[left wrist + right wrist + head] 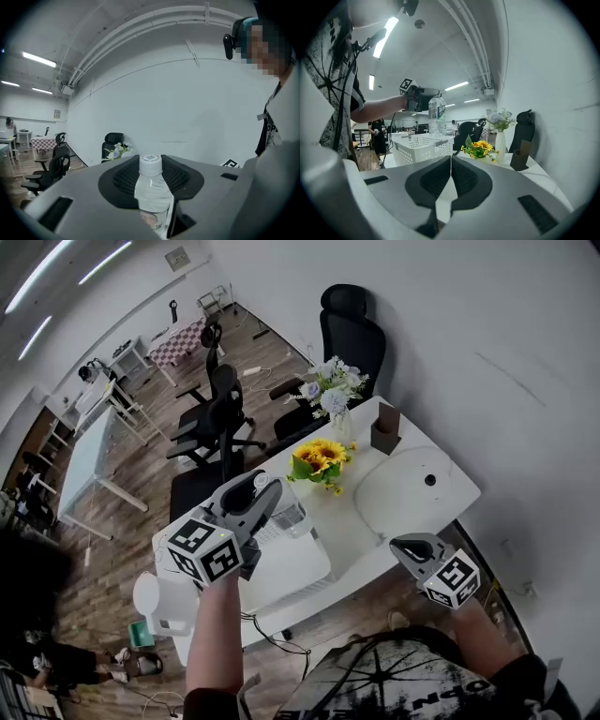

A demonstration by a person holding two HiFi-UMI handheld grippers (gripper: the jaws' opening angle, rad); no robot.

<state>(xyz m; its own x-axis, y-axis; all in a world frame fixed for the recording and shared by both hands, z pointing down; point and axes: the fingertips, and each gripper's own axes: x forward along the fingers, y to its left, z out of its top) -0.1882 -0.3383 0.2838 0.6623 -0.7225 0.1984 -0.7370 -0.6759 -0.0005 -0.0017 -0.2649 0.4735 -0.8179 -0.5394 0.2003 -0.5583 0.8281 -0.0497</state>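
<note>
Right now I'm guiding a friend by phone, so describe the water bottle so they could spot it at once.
Find the white table, then the white slotted basket at its near end. Above it the left gripper clamps the bottle: clear plastic with a white cap, and the only thing there held off the tabletop.

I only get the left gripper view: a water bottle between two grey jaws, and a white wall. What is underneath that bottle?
Observer: A white plastic basket on a white table. The water bottle is held upright just above its rim.
Operator: And the other hand?
Observer: The right gripper hovers at the table's near edge, jaws together, holding nothing.
Operator: Anything else on that table?
Observer: A bunch of sunflowers sits beyond the basket.
</note>
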